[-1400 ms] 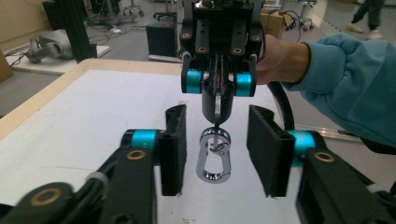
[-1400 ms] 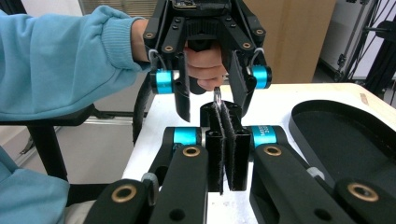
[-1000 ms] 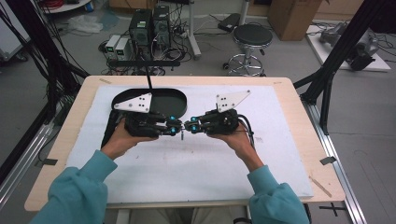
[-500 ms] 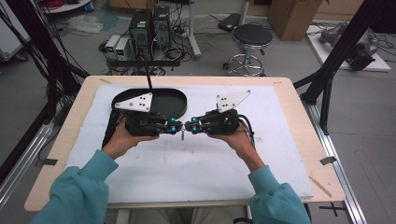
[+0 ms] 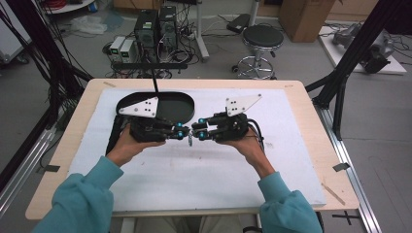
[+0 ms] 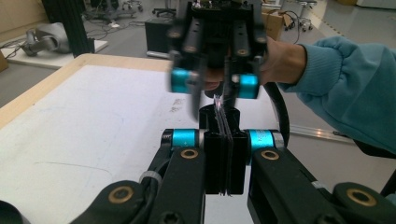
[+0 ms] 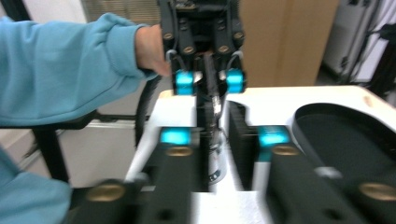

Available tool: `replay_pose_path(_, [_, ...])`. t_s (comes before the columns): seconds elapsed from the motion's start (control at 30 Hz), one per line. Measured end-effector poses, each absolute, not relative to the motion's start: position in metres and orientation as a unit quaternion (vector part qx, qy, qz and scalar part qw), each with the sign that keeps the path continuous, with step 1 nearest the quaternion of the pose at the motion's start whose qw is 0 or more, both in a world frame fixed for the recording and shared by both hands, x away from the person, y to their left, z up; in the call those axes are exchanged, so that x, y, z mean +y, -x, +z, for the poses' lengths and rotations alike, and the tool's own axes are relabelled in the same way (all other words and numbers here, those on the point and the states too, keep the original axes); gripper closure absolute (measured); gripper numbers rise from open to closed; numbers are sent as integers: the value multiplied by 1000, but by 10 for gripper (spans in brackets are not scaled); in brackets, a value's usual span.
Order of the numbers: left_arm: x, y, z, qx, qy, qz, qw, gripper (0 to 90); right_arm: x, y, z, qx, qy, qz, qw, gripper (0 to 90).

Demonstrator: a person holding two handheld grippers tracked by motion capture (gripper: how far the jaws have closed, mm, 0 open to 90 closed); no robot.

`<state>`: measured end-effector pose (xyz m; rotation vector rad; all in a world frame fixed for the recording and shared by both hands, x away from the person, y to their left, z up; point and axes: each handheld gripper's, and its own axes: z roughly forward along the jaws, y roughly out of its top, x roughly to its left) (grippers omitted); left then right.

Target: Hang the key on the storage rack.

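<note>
Over the white mat (image 5: 194, 184) my two grippers meet tip to tip. My left gripper (image 5: 183, 134) is shut on a small thin clear packet (image 6: 219, 105), which stands edge-on between its pads. Part of the packet (image 5: 190, 142) hangs down between the two grippers. My right gripper (image 5: 197, 133) faces it with its jaws just opened; in the right gripper view its jaws (image 7: 219, 135) stand apart around the packet (image 7: 215, 163) without pressing on it. The left gripper view also shows the right gripper (image 6: 212, 88) blurred beyond the packet.
A black oval tray (image 5: 127, 99) lies on the mat behind the left hand, also in the right gripper view (image 7: 303, 112). The wooden table edge (image 5: 311, 145) runs around the mat. Computers, a stool (image 5: 262, 36) and black frame legs stand beyond the table.
My right gripper's jaws have parted from the packet, while my left gripper has closed on it. Both hands have stayed where they were.
</note>
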<state>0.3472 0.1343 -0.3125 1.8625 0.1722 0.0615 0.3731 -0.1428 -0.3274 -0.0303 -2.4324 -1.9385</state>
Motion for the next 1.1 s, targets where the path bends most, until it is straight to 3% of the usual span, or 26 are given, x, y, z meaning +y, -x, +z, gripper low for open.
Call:
replay_pose_path(0.03, [135, -348, -313, 73, -802, 27, 592, 887, -143, -373, -327, -782, 10, -623, 16, 521])
replay_pose_path(0.07, [135, -348, -313, 76, -802, 30, 592, 887, -142, -370, -328, -784, 33, -620, -19, 246])
replay_pose_path(0.1, [136, -348, -313, 80, -800, 31, 594, 887, -141, -368, -329, -790, 49, -610, -41, 83])
replay_pose_path(0.13, [137, -349, -312, 81, -800, 30, 594, 887, -141, -366, -330, -796, 63, -599, -62, 12])
replay_pose_path(0.3, [144, -355, -312, 93, -807, 37, 582, 887, -163, -357, -338, -774, 125, -610, -118, 6])
replay_pose_path(0.53, [158, -375, -297, 112, -821, 56, 558, 886, -204, -340, -351, -751, 157, -623, -150, 6])
replay_pose_path(0.7, [171, -394, -279, 128, -830, 83, 536, 886, -242, -321, -365, -725, 189, -632, -199, 6])
replay_pose_path(1.1, [185, -445, -245, 159, -856, 127, 476, 886, -284, -301, -392, -678, 238, -649, -250, 6])
